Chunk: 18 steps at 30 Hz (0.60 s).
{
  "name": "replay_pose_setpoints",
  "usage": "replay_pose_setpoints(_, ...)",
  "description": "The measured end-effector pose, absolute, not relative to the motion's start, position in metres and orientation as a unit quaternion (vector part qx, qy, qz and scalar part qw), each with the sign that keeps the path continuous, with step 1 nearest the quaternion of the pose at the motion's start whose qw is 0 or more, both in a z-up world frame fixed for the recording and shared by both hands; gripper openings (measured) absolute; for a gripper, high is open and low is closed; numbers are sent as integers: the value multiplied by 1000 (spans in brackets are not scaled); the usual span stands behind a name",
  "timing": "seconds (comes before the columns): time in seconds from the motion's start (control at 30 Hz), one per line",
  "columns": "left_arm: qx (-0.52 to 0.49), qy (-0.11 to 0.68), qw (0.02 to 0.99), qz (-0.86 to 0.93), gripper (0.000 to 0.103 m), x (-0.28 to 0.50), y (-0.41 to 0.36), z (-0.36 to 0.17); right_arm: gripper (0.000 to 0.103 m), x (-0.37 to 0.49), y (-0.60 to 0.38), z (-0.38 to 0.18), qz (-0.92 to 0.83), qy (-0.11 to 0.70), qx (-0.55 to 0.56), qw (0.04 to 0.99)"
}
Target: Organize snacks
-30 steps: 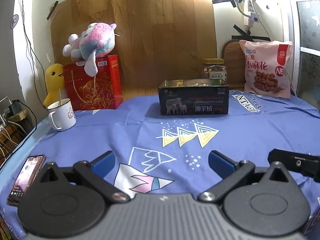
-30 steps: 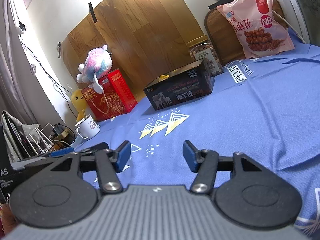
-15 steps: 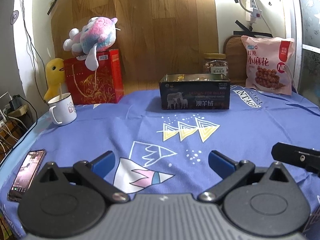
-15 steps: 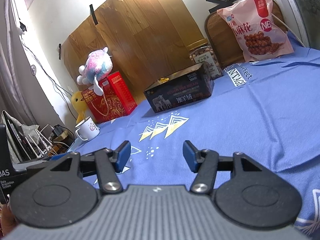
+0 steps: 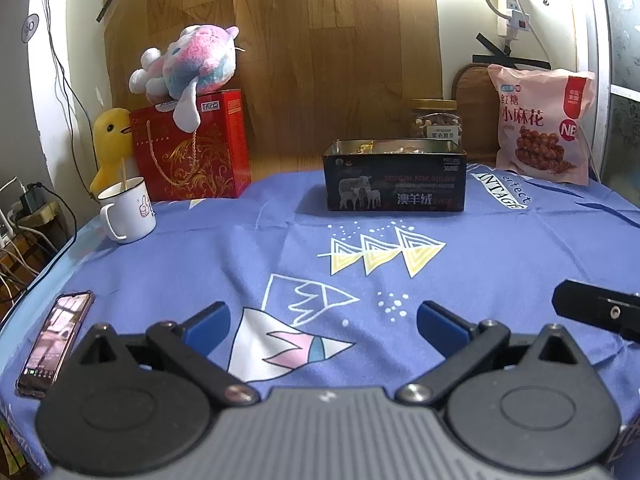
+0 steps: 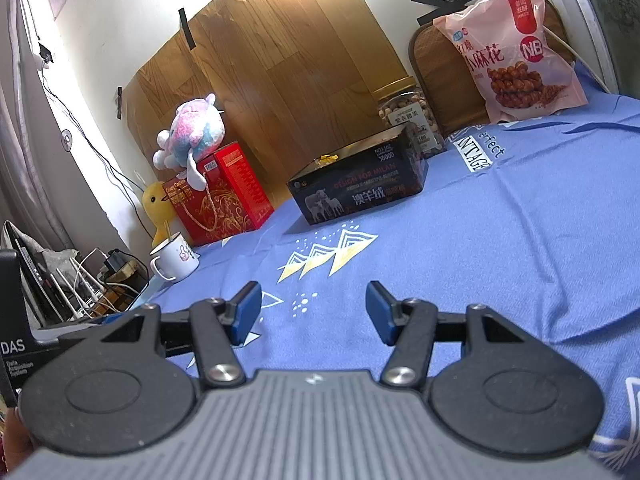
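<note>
Snack tin (image 5: 395,176) sits open, seemingly part-filled; both claws, left claw (image 5: 322,322) and right claw (image 6: 314,312), hover released, empty. Next: reach the pink snack bag (image 5: 542,124).

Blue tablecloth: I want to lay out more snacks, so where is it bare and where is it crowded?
The wide middle of the blue tablecloth is bare, bordered by the black tin at the back, the mug and phone on the left. The back edge is crowded: red gift box, nut jar, pink snack bag.
</note>
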<state>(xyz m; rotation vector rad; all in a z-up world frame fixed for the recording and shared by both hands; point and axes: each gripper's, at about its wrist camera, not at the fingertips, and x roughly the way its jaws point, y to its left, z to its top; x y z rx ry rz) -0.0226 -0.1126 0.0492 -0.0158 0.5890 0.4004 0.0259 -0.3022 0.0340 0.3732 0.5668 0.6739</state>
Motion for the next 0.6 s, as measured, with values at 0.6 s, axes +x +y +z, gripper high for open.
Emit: replay_pose_setpoints(0.6, -7, 280, 936, 215, 103, -23, -110, 51, 60, 26, -302, 34, 324, 273, 180, 888)
